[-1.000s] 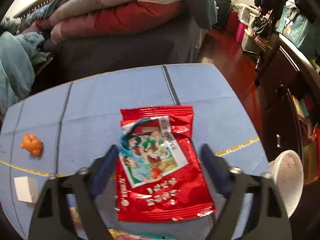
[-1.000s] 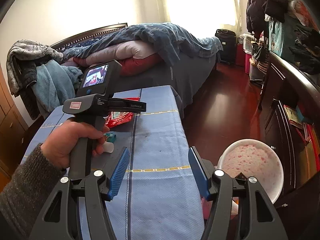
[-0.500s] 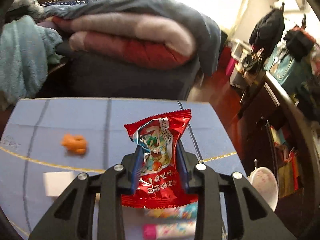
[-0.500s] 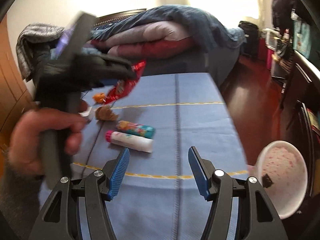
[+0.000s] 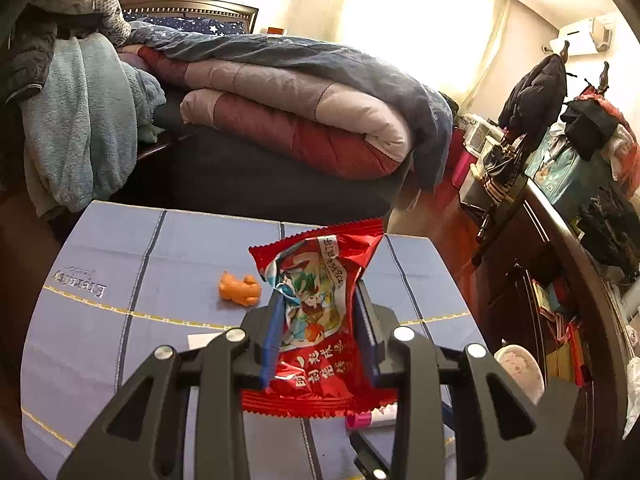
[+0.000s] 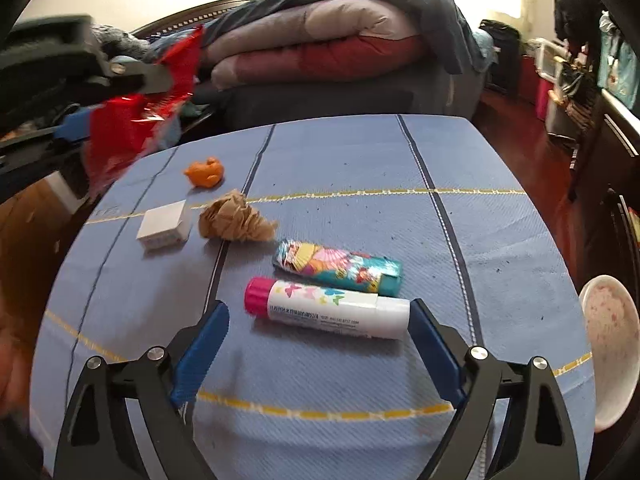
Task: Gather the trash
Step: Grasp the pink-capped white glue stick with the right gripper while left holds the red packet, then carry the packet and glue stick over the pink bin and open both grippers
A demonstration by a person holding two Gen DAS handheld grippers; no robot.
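Observation:
In the left wrist view my left gripper [image 5: 318, 296] is shut on a red snack packet [image 5: 316, 344], held crumpled above the blue tablecloth [image 5: 160, 248]. The right wrist view shows that same packet [image 6: 120, 140] raised at the upper left. My right gripper [image 6: 320, 306] hangs low over the cloth, its jaws opening. A white tube with a pink cap [image 6: 332, 314] lies on the cloth between the fingertips, and the pads do not press on it. Just beyond the tube lie a colourful wrapper [image 6: 340, 266] and a crumpled brown paper [image 6: 234, 218].
A small white box [image 6: 164, 226] and an orange toy figure [image 6: 206, 172] sit on the left of the cloth. A white, pink-speckled bin [image 6: 608, 352] stands off the table's right edge. A bed piled with quilts lies behind; dark cabinets line the right side.
My left gripper closed on the red packet and lifted it off the cloth. My right gripper swung left and down to the tube, and its jaws spread wider.

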